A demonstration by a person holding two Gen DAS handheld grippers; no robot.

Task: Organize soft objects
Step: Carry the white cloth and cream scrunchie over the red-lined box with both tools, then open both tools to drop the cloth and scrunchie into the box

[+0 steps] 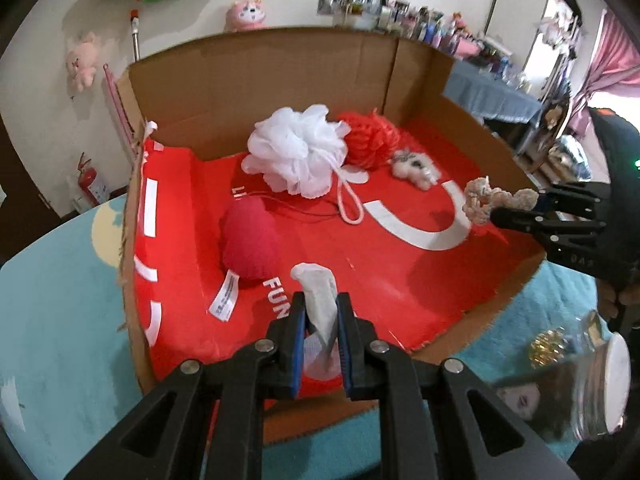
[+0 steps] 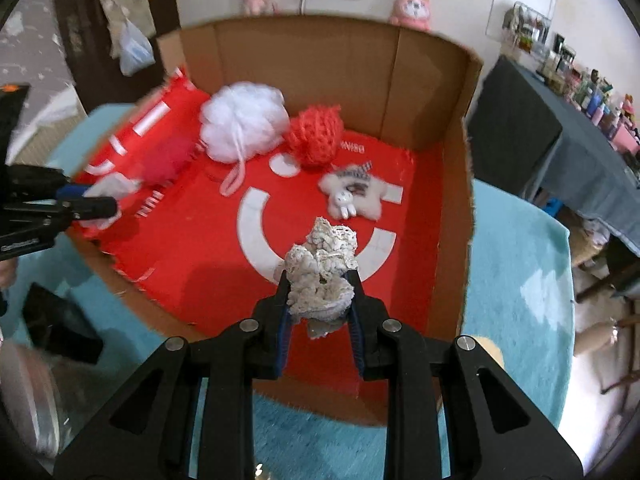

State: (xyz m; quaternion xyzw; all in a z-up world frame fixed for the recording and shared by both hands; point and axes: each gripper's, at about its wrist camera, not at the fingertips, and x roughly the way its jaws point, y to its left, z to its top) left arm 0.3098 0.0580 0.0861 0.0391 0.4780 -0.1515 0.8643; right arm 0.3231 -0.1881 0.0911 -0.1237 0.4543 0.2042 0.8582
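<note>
Left gripper (image 1: 320, 308) clamped on a white cloth (image 1: 318, 292) over the box's (image 1: 280, 72) near edge, right gripper (image 2: 320, 284) clamped on a cream lace wad (image 2: 324, 268) above the red floor; loofah (image 1: 298, 148), red knit (image 1: 370, 138) at back.

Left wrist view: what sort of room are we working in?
Probably a lived-in bedroom or playroom: pink plush toys hang on the wall, a cluttered shelf of bottles and trinkets runs behind the cardboard box, and pink curtains frame a window.
</note>
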